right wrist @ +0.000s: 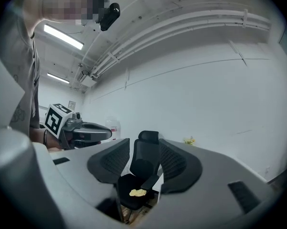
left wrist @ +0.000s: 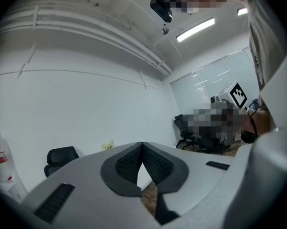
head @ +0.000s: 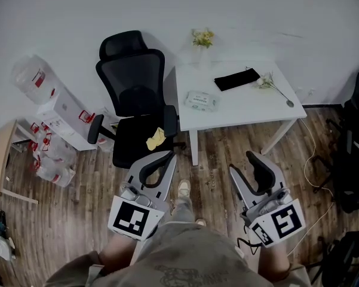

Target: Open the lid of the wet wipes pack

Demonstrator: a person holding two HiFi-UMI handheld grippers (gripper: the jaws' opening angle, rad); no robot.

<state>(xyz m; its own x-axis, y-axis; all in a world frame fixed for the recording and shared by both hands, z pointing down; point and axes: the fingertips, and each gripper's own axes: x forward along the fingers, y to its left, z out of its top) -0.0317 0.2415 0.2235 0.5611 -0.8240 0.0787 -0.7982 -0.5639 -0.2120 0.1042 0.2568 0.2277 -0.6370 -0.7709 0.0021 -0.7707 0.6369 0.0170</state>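
Head view: wet wipes pack (head: 201, 100) lies flat, lid closed.

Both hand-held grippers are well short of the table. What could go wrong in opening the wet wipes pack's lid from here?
1. The pale soft wet wipes pack lies loose on the white rectangular table. Pulling the lid with only the open right hand-held gripper might lift the whole pack, and the left hand-held gripper is shut.
2. The black mesh office chair stands close beside the table edge nearest the pack, so a left approach may bump it.
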